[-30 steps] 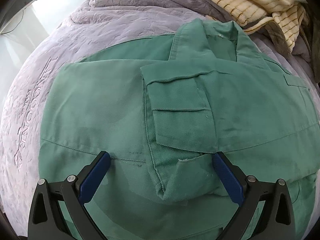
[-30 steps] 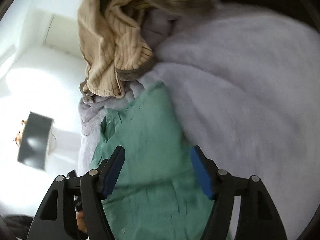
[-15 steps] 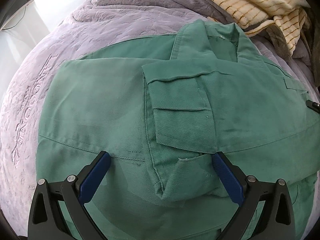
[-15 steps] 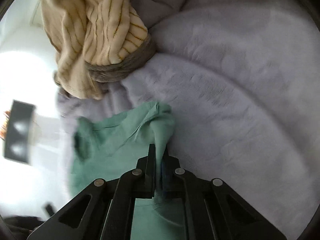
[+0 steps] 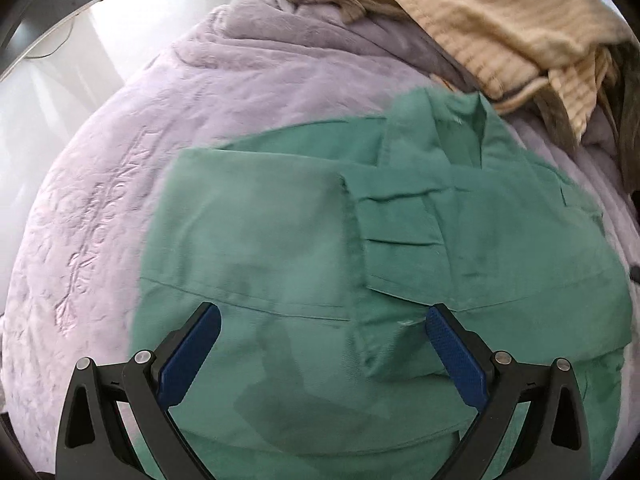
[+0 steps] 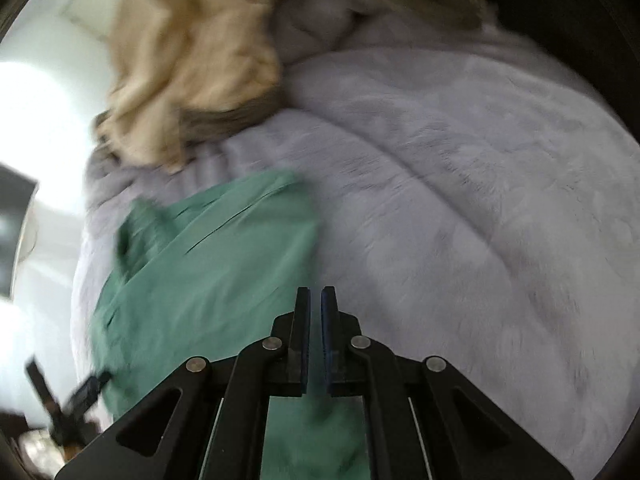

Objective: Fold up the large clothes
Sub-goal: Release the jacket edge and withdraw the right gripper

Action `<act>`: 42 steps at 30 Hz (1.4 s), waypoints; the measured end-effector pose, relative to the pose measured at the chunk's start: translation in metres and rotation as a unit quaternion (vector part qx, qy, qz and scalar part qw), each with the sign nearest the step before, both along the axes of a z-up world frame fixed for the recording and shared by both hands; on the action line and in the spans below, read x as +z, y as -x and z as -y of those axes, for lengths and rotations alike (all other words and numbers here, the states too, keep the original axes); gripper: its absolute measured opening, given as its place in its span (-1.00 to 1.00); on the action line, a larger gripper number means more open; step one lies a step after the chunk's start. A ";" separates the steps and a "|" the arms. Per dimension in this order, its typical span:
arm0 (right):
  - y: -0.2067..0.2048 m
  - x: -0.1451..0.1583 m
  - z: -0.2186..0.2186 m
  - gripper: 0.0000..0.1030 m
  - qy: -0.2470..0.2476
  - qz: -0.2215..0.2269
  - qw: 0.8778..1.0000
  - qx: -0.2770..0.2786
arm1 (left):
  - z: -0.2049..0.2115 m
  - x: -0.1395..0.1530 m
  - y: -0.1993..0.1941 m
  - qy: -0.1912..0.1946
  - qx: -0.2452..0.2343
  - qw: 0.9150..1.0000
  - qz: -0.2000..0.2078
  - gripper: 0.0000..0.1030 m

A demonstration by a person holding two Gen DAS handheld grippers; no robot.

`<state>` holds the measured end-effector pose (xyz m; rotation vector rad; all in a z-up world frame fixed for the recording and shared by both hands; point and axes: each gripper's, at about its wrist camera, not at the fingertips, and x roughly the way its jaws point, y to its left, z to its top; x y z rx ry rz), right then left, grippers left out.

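The green jacket (image 5: 304,264) lies spread flat on a lilac blanket (image 5: 132,184), collar at the far end, one sleeve folded across its front so that the cuff ends just ahead of the left tool (image 5: 320,344). That tool hangs over the garment's near half with its jaws wide apart, the blue pads (image 5: 456,352) clear of the cloth and nothing between them; the sleeve's cuff end sits close to the right-hand pad, the plain back panel and a stitched seam run under the left-hand one. In the right wrist view the same jacket (image 6: 208,280) fills the area left of and below the right tool (image 6: 315,320), whose jaws stand drawn almost together, only a thin slit left. A faint green blur shows in that slit, but the picture is too smeared to tell whether cloth is really pinched there. To the right of this tool there is only blanket (image 6: 480,220). Beyond the jacket's collar, far ahead of both tools, a heap of cream ribbed knitwear (image 5: 504,32) with a grey-brown piece rests on the blanket. At the left edge of the left wrist view a dark monitor (image 5: 44,4) stands against a pale wall.
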<state>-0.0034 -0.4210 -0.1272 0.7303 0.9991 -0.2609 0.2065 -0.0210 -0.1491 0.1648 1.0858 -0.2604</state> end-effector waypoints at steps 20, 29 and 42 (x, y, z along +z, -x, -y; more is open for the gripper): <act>0.036 -0.030 -0.045 -0.86 -0.039 -0.047 0.998 0.005 | -0.068 -0.013 0.023 -0.032 0.035 0.998 -0.038 1.00; 0.070 -0.019 -0.090 -0.11 -0.075 -0.076 0.994 0.010 | -0.059 0.001 0.067 -0.034 -0.013 0.997 -0.070 1.00; 0.120 -0.005 -0.154 0.28 -0.082 -0.140 0.986 0.041 | -0.081 0.012 0.131 -0.045 -0.025 0.990 -0.129 1.00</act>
